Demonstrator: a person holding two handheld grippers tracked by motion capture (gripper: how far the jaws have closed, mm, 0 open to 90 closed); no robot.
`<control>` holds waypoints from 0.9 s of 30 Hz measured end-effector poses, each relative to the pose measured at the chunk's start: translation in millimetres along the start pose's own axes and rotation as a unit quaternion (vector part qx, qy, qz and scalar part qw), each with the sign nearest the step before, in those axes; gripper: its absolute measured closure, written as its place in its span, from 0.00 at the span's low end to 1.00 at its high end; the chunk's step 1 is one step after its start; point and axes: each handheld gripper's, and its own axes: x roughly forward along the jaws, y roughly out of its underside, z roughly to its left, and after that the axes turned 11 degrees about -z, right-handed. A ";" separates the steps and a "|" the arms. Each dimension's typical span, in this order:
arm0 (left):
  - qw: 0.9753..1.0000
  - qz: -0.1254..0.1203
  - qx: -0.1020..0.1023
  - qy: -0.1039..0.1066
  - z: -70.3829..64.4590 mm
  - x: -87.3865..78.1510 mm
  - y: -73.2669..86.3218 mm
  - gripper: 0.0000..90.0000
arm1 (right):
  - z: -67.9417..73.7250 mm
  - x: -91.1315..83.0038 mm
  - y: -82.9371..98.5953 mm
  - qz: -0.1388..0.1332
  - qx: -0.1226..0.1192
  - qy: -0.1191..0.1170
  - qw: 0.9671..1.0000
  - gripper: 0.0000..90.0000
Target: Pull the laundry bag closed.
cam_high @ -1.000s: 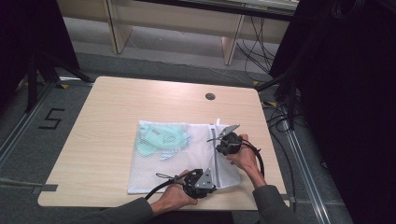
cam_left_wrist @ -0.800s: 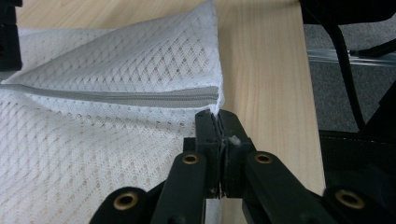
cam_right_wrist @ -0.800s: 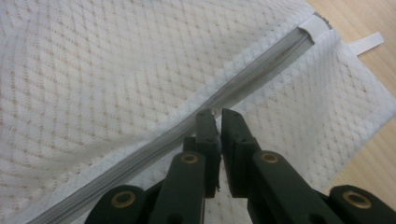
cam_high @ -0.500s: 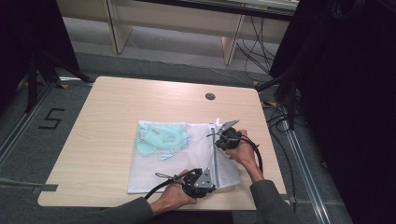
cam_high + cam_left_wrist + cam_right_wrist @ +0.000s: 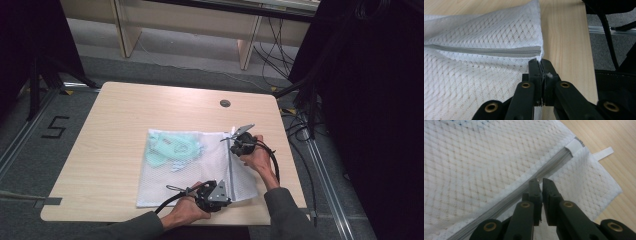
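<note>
While left tongs [image 5: 540,65] stay clamped on mesh bag [image 5: 200,170], right tongs [image 5: 540,182] seemingly crept along zipper [image 5: 524,192].

Light wooden rectangular table [image 5: 125,115] with a round dark cable hole [image 5: 225,103], flat white zippered mesh laundry bag [image 5: 210,165] lying on it

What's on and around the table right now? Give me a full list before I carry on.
mesh laundry bag: one, white, flat on the table's near right part
zipper: one, grey, along the bag's right side
garment: one, mint green, inside the bag's left part
hanging loop: one, white, at a bag corner
table: one, light wood, centre
cable port: one, dark, table's far right
floor mark "5": one, black, left of table
left gripper: black, shut on the bag's near edge
right gripper: black, at the zipper's far end, jaws almost together
</note>
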 end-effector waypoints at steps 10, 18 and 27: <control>1.000 -0.001 -0.004 -0.001 -0.3 -0.9 -0.5 0.98 | -5.2 4.3 -4.6 -0.005 -0.001 0.003 1.000 0.96; 1.000 -0.004 -0.013 0.003 -0.2 -1.4 -0.7 0.98 | -8.2 7.8 -7.1 -0.007 -0.007 0.000 1.000 0.96; 1.000 0.003 -0.005 0.008 -1.8 -0.1 0.0 0.98 | -15.8 14.1 -5.0 -0.010 0.006 0.009 1.000 0.96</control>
